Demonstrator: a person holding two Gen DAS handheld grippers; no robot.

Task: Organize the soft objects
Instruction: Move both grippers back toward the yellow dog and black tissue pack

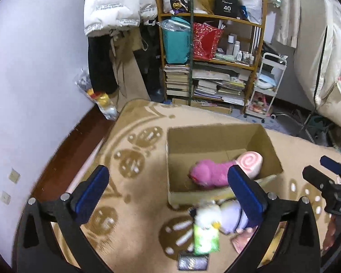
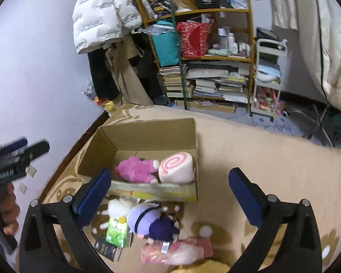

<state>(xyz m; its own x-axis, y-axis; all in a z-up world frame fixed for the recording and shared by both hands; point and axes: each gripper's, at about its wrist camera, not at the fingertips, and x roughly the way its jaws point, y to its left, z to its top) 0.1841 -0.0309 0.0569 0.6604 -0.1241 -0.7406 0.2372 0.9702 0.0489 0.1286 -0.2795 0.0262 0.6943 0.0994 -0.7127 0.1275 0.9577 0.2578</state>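
Both hands over the rug (image 2: 250,150), nothing held; left gripper (image 1: 168,188) spread wide and empty; right gripper (image 2: 170,193) likewise agape, poised above the heap. Box (image 2: 147,134) at 12 o'clock of the heap, already holding a pink plush (image 2: 136,168) and a swirl cushion (image 2: 177,167). Still loose at the box's 6 o'clock: white fluffy toy (image 2: 118,206), purple doll (image 2: 152,220), pink wrapped toy (image 2: 177,250), green packet (image 2: 116,229). Risks, judged: pinching two touching toys at once, dragging the packet along; soft fur slipping from a shallow pinch; snagging the box's near wall on the way in, given the crowded right half.
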